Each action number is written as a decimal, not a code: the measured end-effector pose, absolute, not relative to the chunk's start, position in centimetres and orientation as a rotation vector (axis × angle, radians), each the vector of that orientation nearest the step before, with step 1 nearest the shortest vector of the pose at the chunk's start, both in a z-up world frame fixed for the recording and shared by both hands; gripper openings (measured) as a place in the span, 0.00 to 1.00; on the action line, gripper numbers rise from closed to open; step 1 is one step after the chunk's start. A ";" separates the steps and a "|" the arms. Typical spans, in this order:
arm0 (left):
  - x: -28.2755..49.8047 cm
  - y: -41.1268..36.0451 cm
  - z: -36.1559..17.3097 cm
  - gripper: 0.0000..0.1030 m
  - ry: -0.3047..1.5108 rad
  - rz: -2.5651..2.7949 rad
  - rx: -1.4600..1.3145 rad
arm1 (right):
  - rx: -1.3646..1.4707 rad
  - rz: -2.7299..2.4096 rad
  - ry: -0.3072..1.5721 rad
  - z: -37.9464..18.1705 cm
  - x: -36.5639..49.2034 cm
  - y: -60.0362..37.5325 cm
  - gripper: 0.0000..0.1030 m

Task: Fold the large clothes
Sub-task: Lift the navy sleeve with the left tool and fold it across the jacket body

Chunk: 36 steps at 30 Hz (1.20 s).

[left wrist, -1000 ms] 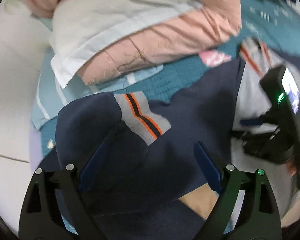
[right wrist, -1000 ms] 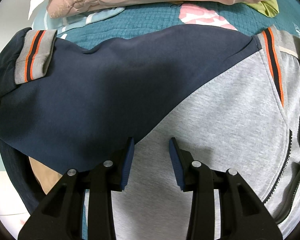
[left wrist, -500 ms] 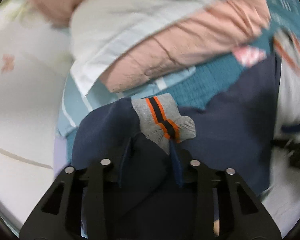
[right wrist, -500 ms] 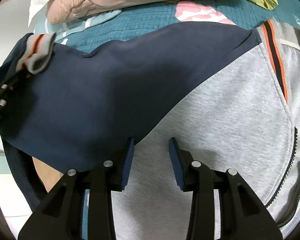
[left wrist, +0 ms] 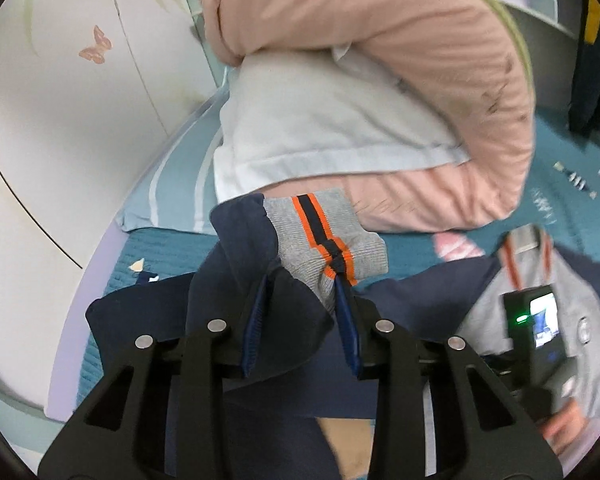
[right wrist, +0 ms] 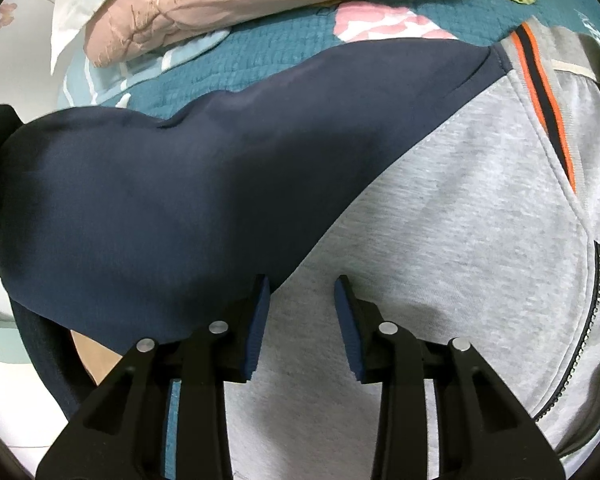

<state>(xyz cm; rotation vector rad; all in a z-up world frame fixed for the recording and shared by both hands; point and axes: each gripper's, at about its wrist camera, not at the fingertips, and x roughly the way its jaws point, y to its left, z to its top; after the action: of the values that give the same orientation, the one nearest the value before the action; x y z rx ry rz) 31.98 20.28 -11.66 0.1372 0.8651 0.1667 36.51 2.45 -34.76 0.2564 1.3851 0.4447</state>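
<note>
Jacket, navy and grey with a zip front, lay spread on the bed's teal quilt [right wrist: 260, 52]. In the right wrist view the navy sleeve [right wrist: 172, 200] ran from the left edge across the middle of the frame to the grey body panel [right wrist: 460, 240], and the zipper [right wrist: 588, 320] ran down the right edge. The striped collar [right wrist: 536, 64] sat at the upper right.

Left hand-held gripper [left wrist: 300, 292] was pinched on the sleeve's end, pads pressing navy cloth just below the grey cuff [left wrist: 324, 228] with its orange and dark stripe. The cuff stood up clear of the quilt, centre frame, in front of the pink duvet [left wrist: 400, 60] and white pillow [left wrist: 312, 120].

Right hand-held gripper [right wrist: 302, 292] pointed down at the seam where navy met grey, lower centre. Its jaws were closing, narrow but with a gap showing. Could not tell if the pads had caught any fabric; the cloth looked flat under them.

Judgement: very early in the fold. Body still lay open and flat, no crease made anywhere visible. First step in hand looked like bringing the sleeve in across the body, with the right side likely pinning the shoulder line. Other sleeve not visible. Left to do: both sleeves in, then the body folded over.
</note>
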 end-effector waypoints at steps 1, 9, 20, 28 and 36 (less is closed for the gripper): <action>31.6 19.4 -11.0 0.32 0.852 0.167 0.137 | 0.278 0.444 1.386 -34.4 36.3 1.8 0.24; 30.2 10.7 -9.0 0.33 0.785 0.134 0.152 | 0.409 0.427 1.263 -28.9 32.3 -7.5 0.24; 29.9 -5.5 -13.5 0.33 0.841 -0.022 0.193 | 0.496 0.158 1.179 -28.3 22.6 -24.6 0.24; 29.4 -16.5 -20.6 0.33 0.908 -0.124 0.277 | 0.659 0.027 1.173 -30.4 15.7 -32.6 0.24; 30.2 -23.5 -26.9 0.33 0.983 -0.165 0.274 | 0.736 -0.044 1.213 -32.3 12.7 -35.2 0.24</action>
<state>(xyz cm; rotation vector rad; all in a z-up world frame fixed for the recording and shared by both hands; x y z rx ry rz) 30.15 -23.52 -26.90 0.2737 0.9833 -0.1651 12.65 -35.19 -32.29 0.7359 1.2125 -0.0438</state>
